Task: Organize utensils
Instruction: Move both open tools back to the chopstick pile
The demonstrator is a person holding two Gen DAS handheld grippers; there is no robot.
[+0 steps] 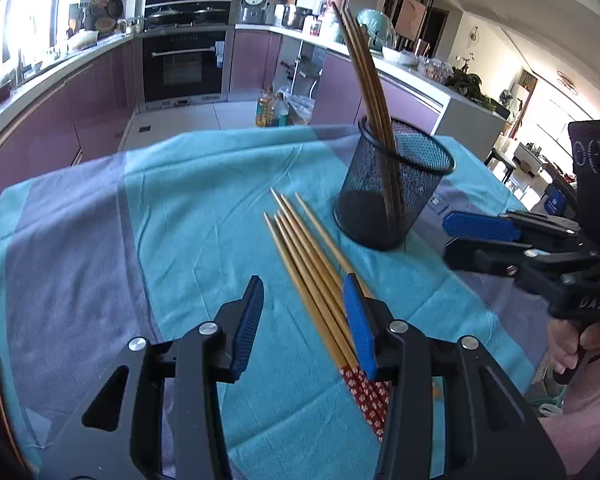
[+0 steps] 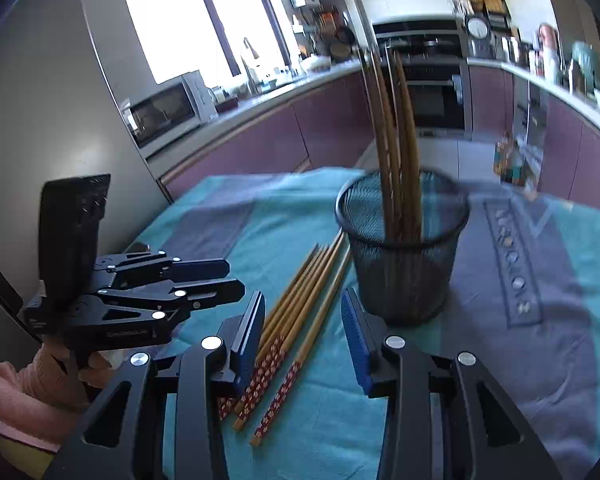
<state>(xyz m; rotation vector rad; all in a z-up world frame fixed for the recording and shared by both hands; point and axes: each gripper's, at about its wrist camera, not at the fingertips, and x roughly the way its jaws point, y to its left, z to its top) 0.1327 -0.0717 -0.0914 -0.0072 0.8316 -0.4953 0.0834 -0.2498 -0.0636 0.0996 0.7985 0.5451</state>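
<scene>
Spread over the table: a teal and grey cloth (image 1: 100, 220). Upright on it, a black mesh cup (image 1: 392, 192) holding several brown chopsticks (image 1: 364, 64) that lean on its rim. Beside the cup, flat on the cloth, loose chopsticks (image 2: 300, 312) with red patterned ends. Angled down over these, left gripper (image 1: 304, 312), jaws apart, gripping nothing. Likewise tilted down, right gripper (image 2: 304, 320), jaws apart, straddling them without pressing.

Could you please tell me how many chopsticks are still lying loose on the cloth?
5, side by side on the teal cloth beside the mesh cup: the loose chopsticks. Others may be hidden.
</scene>
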